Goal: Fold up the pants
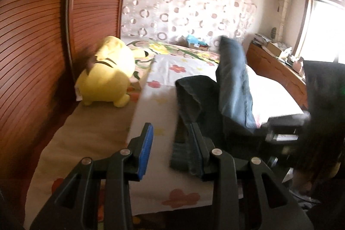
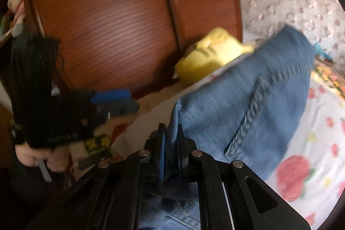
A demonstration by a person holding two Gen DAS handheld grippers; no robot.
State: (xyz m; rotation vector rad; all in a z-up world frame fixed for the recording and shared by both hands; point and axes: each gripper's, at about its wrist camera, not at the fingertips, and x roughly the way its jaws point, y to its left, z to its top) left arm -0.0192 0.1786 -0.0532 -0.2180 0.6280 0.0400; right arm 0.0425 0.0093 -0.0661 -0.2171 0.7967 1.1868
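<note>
Jeans: the blue denim pants (image 1: 234, 87) hang over the flowery white bed sheet (image 1: 163, 70). The left gripper (image 1: 171, 148) is half open beside their edge, gripping nothing I can see. The right gripper (image 2: 171, 143) pinches the cloth tight. The fold looks halfway; next, lay it flat.

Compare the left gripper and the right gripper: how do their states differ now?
The left gripper has its jaws apart with nothing pressed between them; the right gripper is shut on the blue denim pants. In the left gripper both pads stand free, the blue one fully bare, while the right gripper's pads are mostly hidden by cloth. Both are black two-finger tools over the flowered bed sheet.
</note>
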